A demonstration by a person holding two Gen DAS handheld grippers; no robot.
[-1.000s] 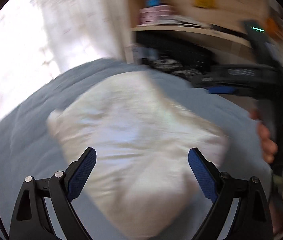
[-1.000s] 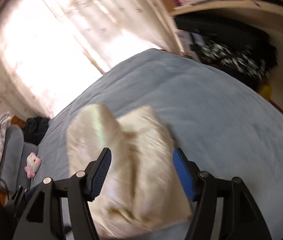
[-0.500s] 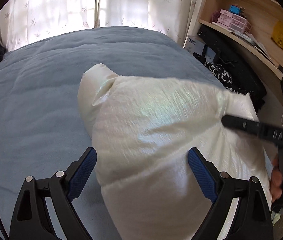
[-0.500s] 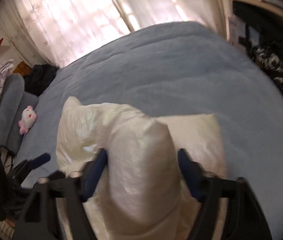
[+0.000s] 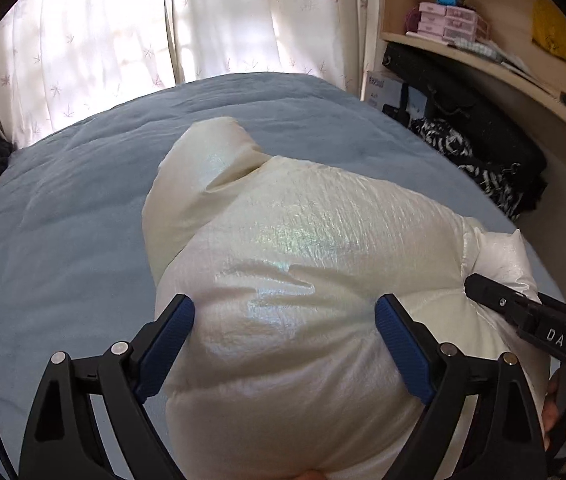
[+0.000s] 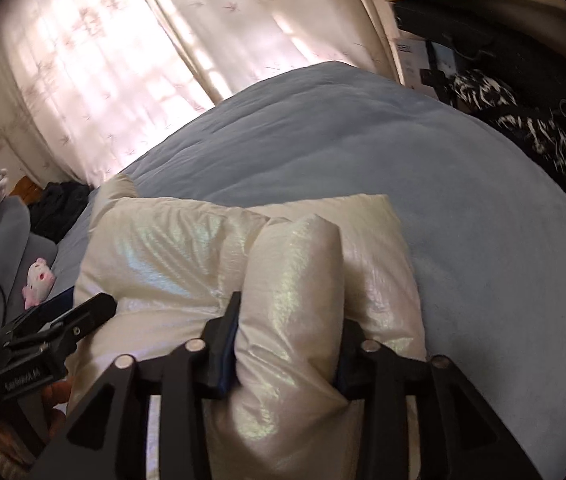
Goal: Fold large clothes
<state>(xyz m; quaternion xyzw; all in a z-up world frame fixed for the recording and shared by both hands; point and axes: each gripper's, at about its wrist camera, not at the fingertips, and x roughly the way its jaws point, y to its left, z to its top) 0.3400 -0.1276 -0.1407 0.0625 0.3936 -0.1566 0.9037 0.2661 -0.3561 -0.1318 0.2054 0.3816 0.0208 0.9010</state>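
Item: puffy cream jacket (image 5: 303,280), lying bundled at the near edge of the blue bed (image 5: 63,232). Your left gripper (image 5: 285,340) is hovering over it, fingers (image 5: 167,344) standing wide apart, the padded bulk swelling up between them. Your right gripper (image 6: 287,344) is pinching an upright fold of the jacket (image 6: 291,280), fingers (image 6: 225,344) pressing into both sides. Pink plush toy (image 6: 37,282) is sitting far left, beside the bed.
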